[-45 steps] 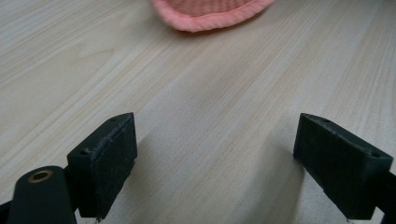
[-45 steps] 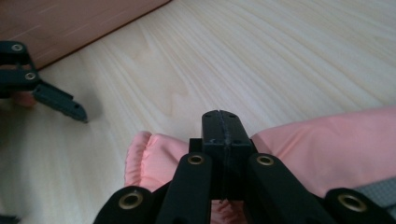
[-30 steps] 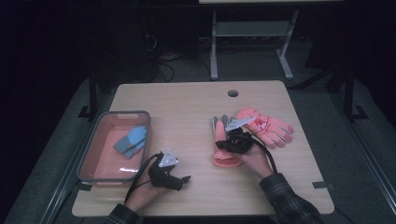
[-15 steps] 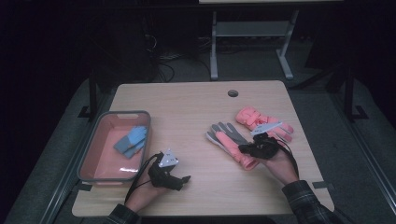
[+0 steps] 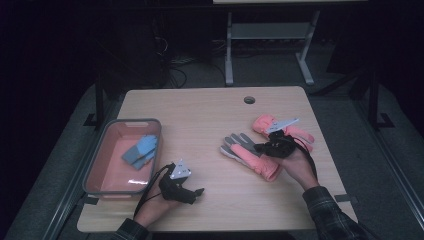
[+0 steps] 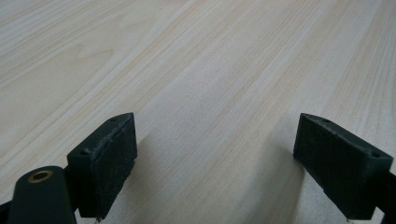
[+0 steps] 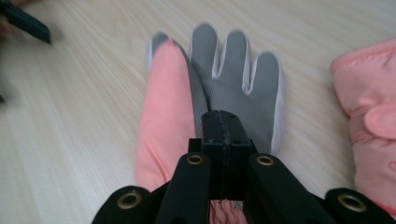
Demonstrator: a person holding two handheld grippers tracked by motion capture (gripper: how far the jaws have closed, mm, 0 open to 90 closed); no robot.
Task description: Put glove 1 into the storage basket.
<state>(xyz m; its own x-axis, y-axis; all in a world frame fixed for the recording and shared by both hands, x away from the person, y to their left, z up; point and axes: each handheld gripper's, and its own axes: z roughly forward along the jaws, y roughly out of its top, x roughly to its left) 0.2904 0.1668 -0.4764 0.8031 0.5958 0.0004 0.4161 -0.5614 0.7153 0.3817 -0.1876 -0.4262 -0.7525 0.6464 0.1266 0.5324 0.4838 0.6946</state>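
A pink glove with a grey palm point(image 5: 239, 150) lies flat, palm up, at the table's right middle with its fingers pointing left. In the right gripper view the grey palm point(image 7: 238, 70) spreads ahead of my right gripper point(image 7: 226, 119), whose jaws are shut and lie over it. I cannot tell if any cloth is pinched. From above, the right gripper point(image 5: 261, 147) sits over that glove. A second pink glove point(image 5: 266, 123) point(image 7: 369, 107) lies just beyond it. My left gripper point(image 5: 197, 192) point(image 6: 215, 158) stands open over bare wood near the front edge.
A pink bin point(image 5: 100, 160) at the table's left holds a blue glove point(image 5: 140, 150). A cable hole point(image 5: 249, 99) sits near the far edge. Light wood table point(image 5: 200, 125) spans the middle between my hands. Beyond the table stands a dark floor with a metal frame.
The grey-palmed glove went from bunched under my right gripper to spread flat with its fingers leftward. My right hand shifted to the right. The left gripper stayed put.
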